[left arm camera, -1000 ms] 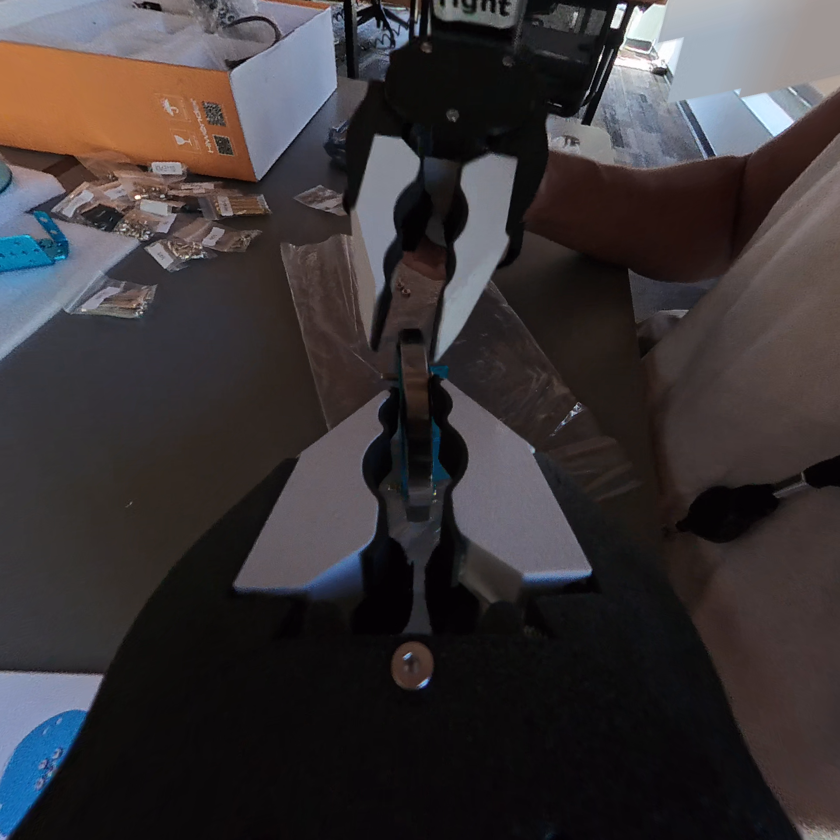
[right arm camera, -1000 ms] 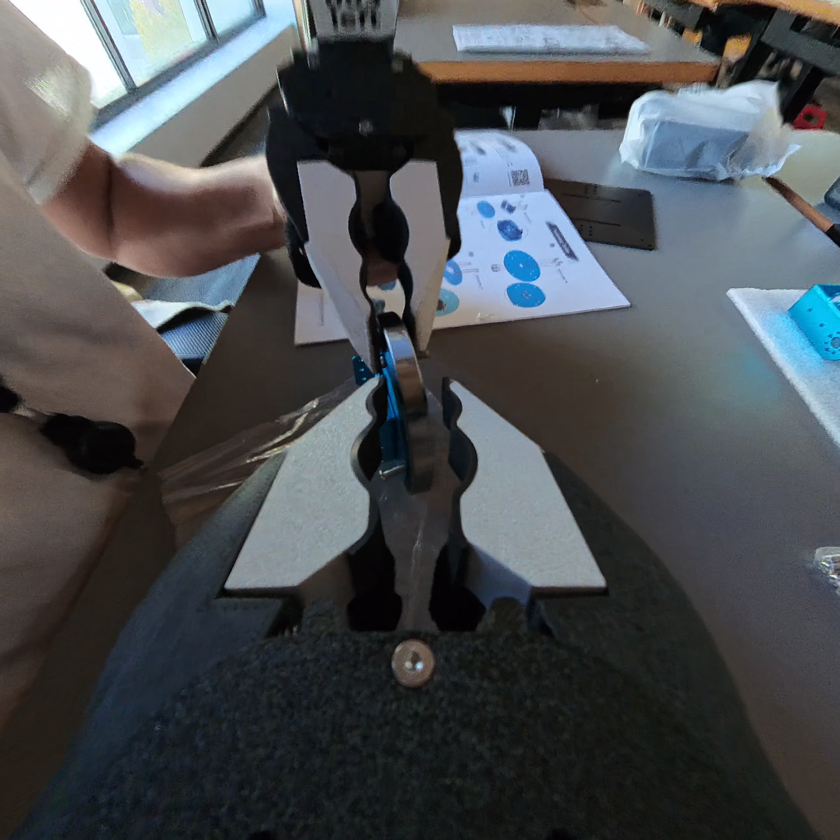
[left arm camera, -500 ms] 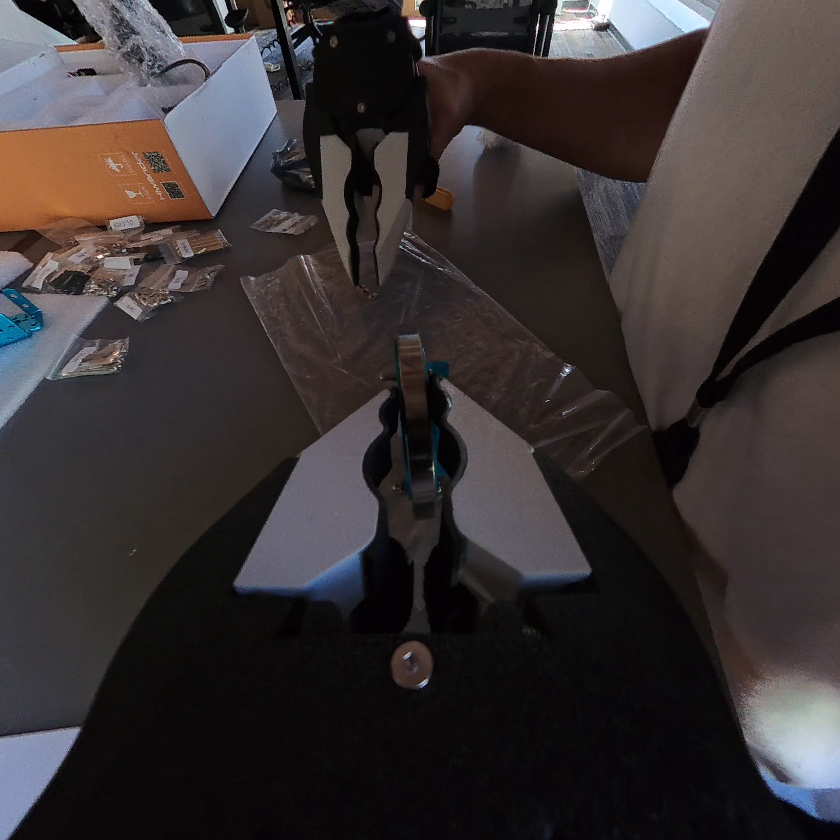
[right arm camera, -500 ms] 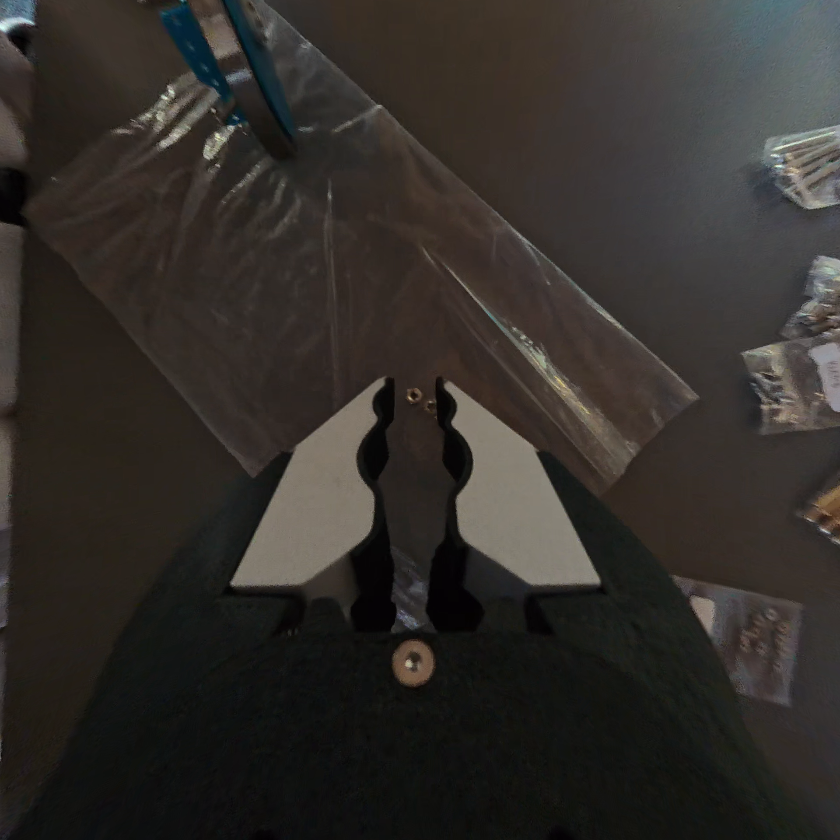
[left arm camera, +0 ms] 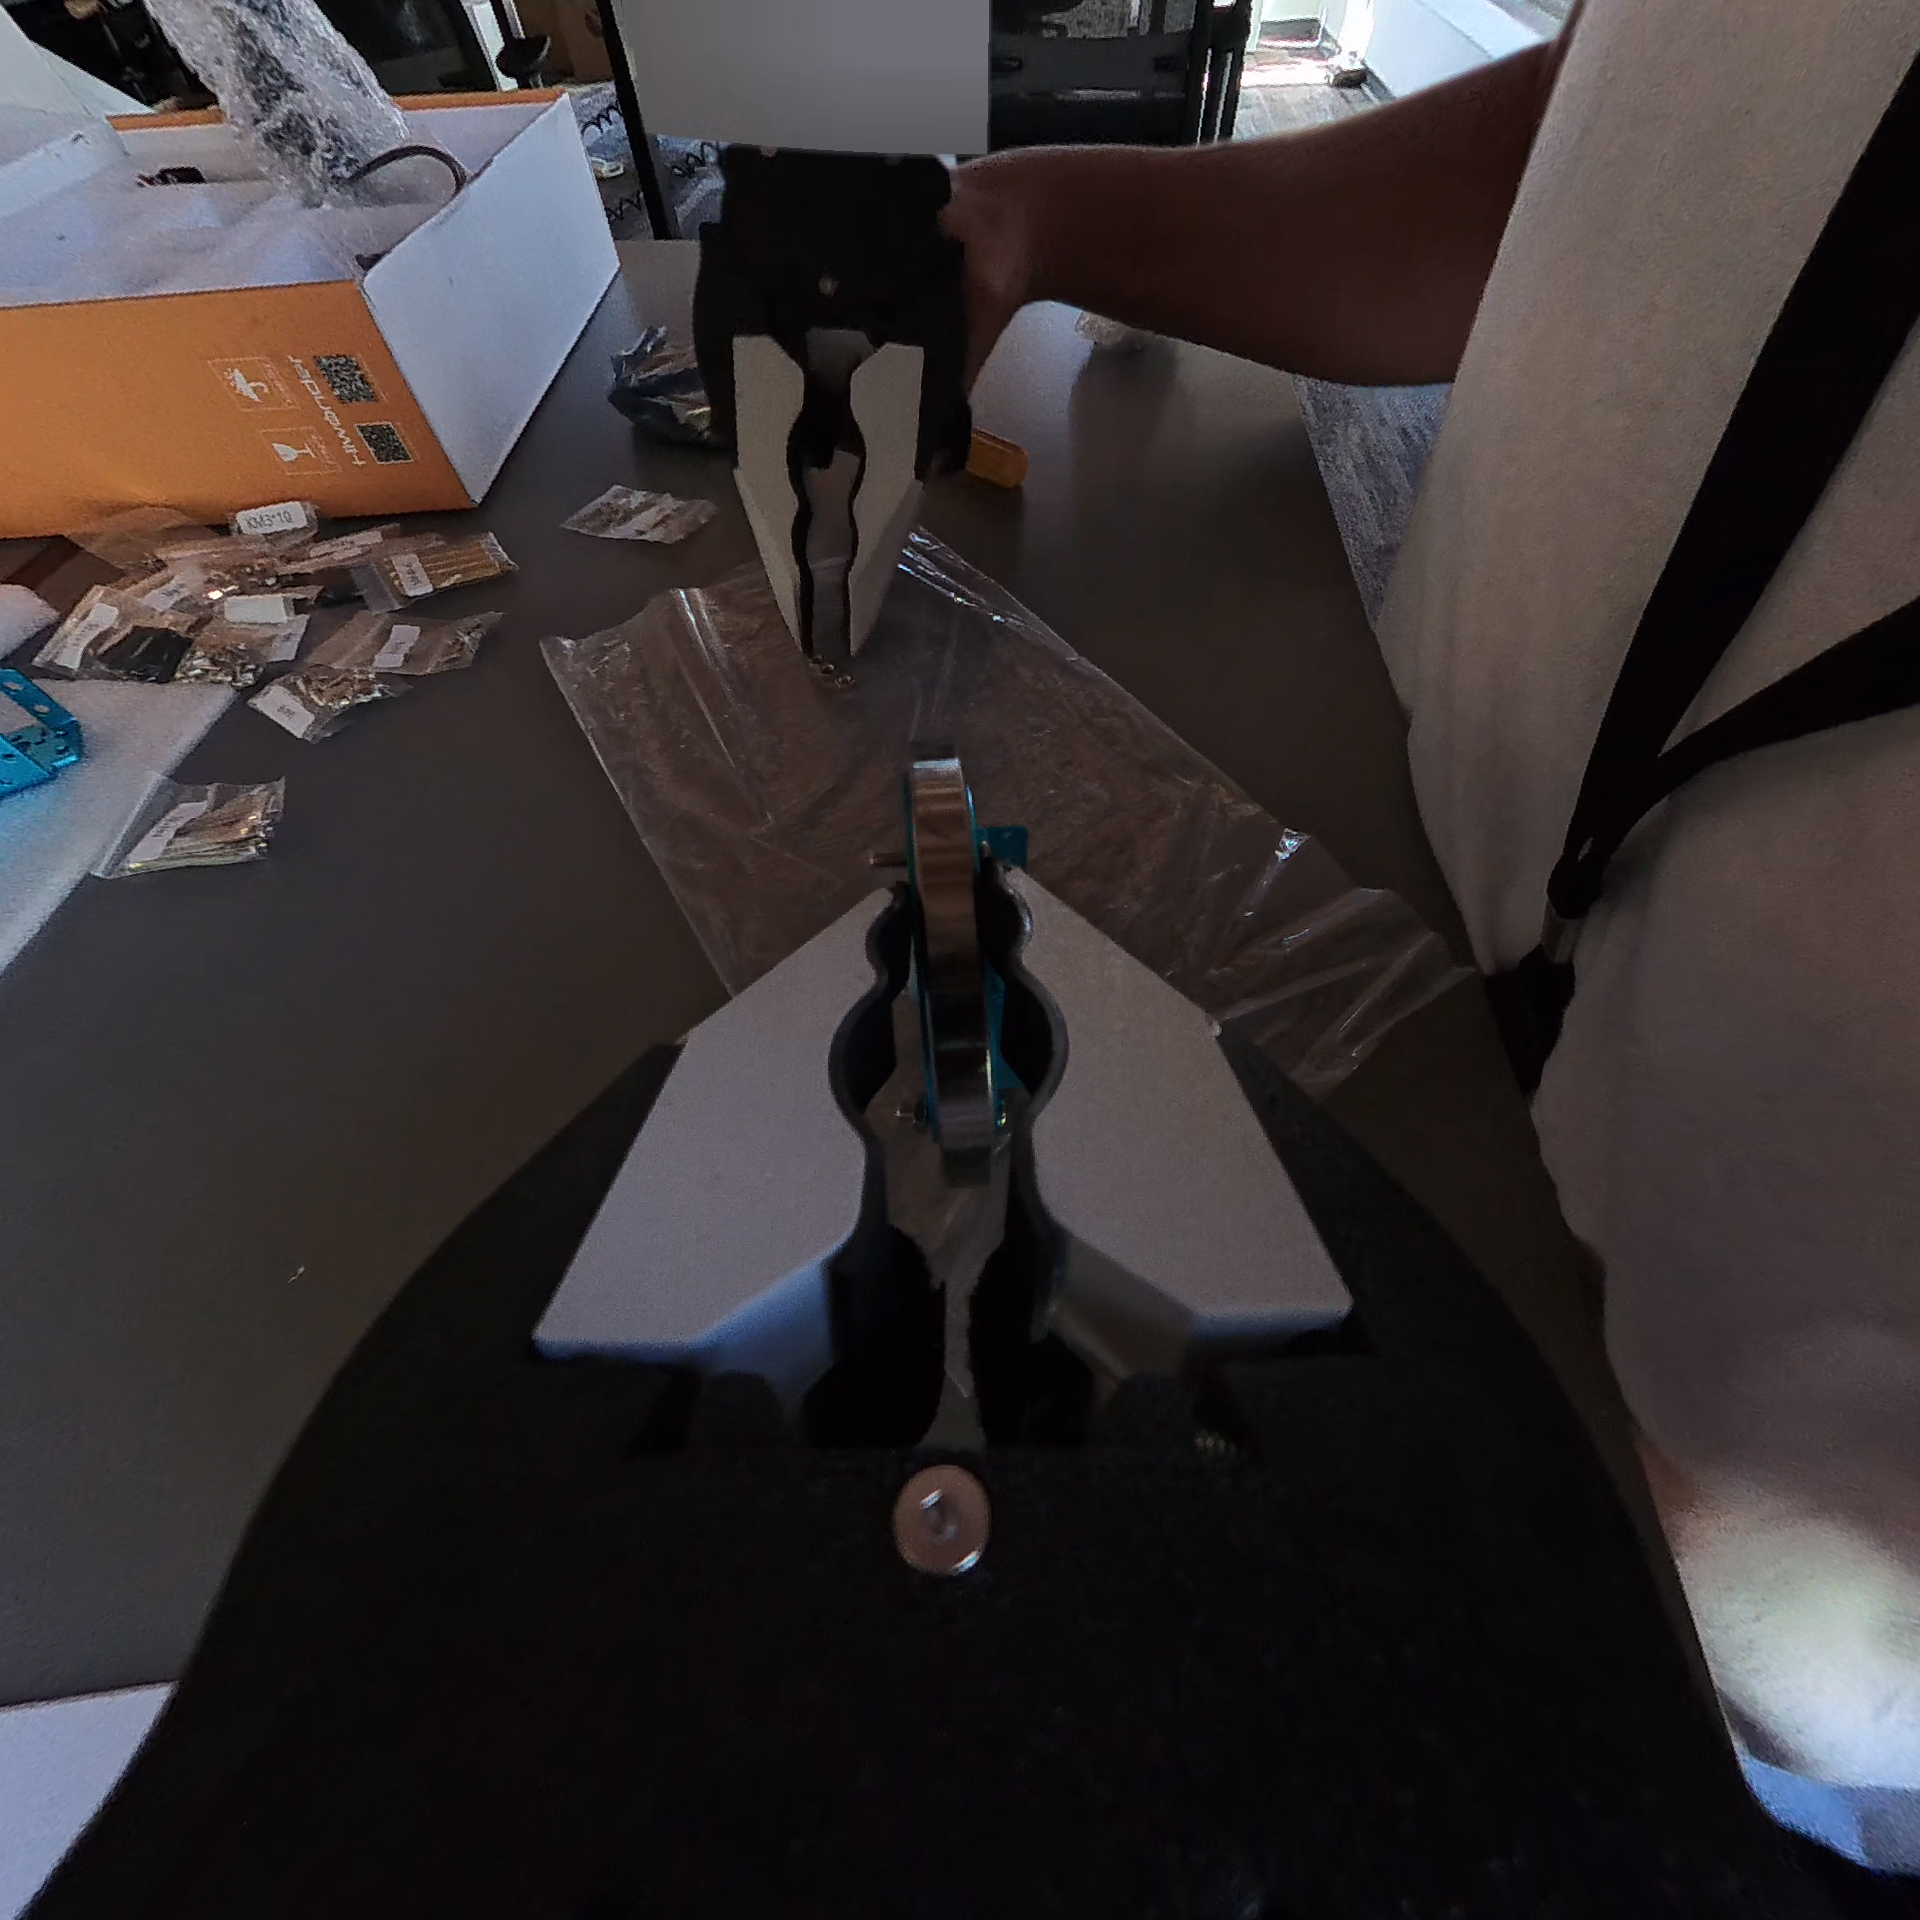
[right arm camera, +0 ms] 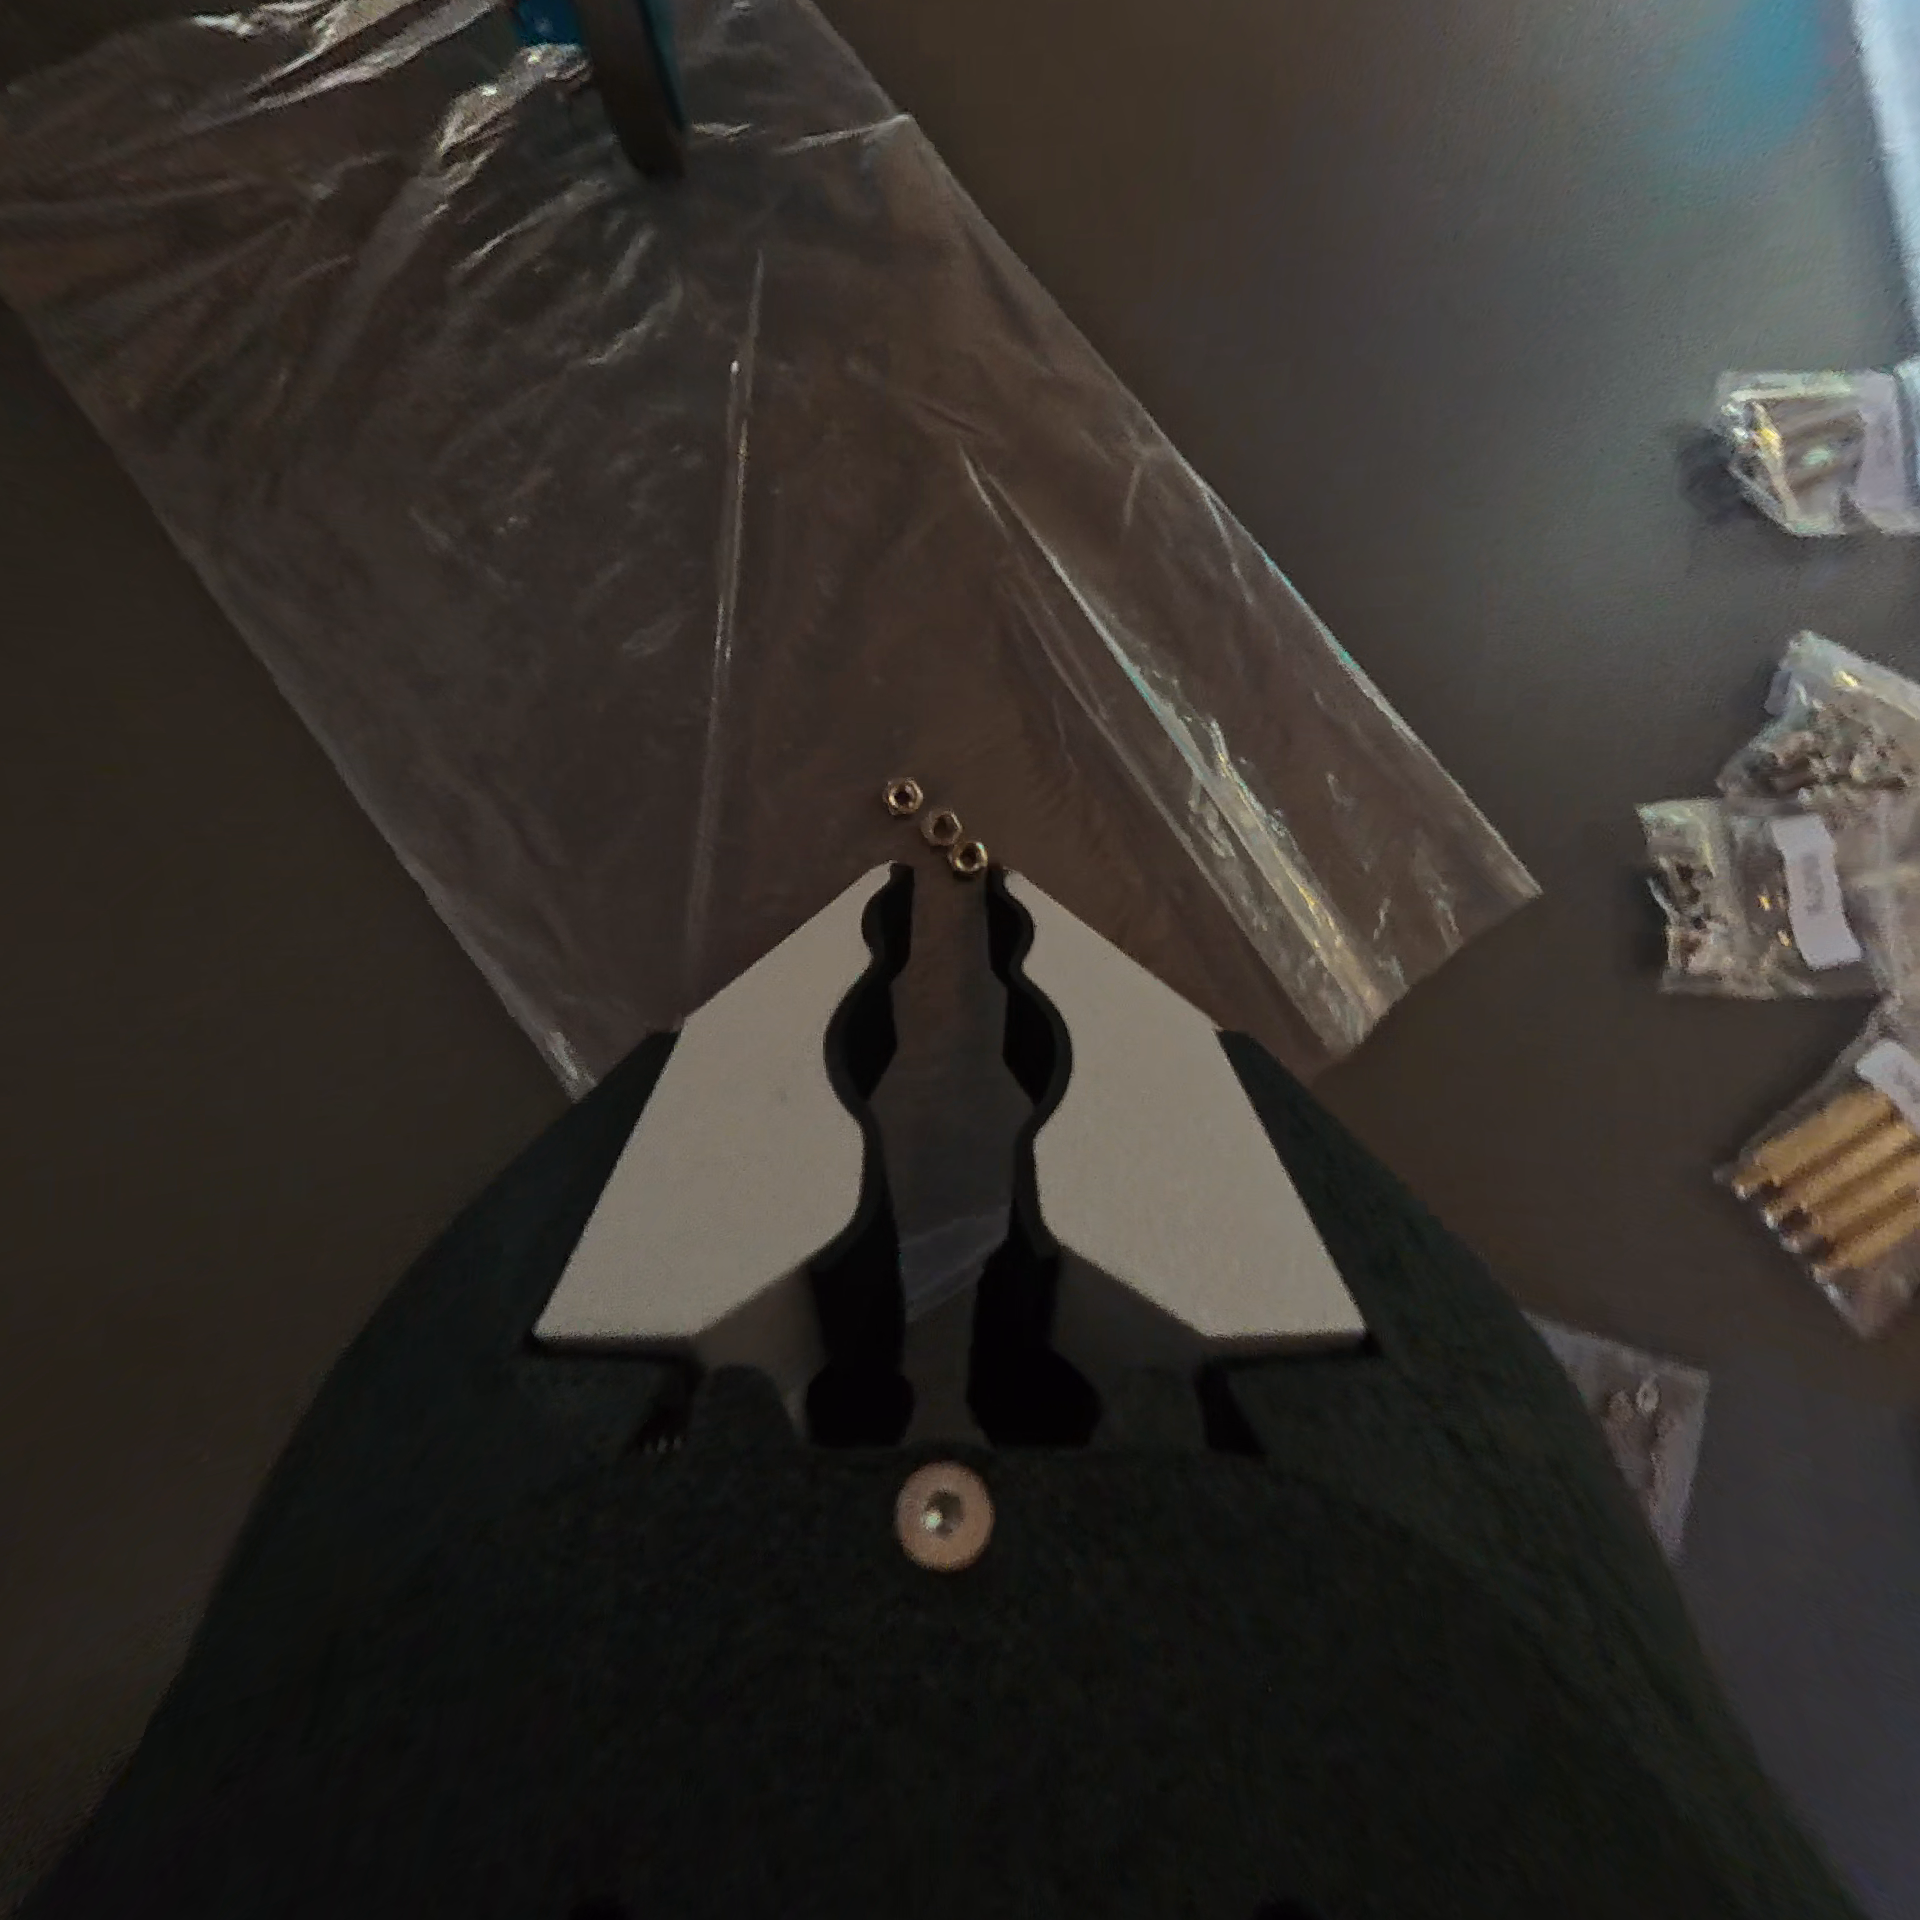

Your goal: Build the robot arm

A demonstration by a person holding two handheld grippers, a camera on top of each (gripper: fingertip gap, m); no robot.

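My left gripper [left arm camera: 951, 894] is shut on a silver metal ring with a blue plate [left arm camera: 943, 935], held on edge above a clear plastic bag [left arm camera: 1091, 790] on the dark table. My right gripper [right arm camera: 950, 871] points straight down at the bag [right arm camera: 623, 520], jaws a little apart and empty. Three small brass nuts [right arm camera: 940, 826] lie in a row on the bag just beyond its tips, the nearest at the right fingertip. In the left wrist view the right gripper [left arm camera: 826, 644] stands over the nuts [left arm camera: 831, 673]. The ring's edge [right arm camera: 634, 94] shows at the top of the right wrist view.
An orange and white box [left arm camera: 260, 343] stands at the far left. Several small hardware bags [left arm camera: 260, 623] lie before it and also show in the right wrist view [right arm camera: 1766, 914]. A blue bracket [left arm camera: 26, 738] sits at the left edge. A person's arm [left arm camera: 1247, 270] and torso [left arm camera: 1714, 831] fill the right. My hands' fingertips stand some 20 cm from each other.
My right gripper left the ring, swung away and tipped down over the plastic bag, then drew closer to the nuts. My left gripper kept hold of the ring.
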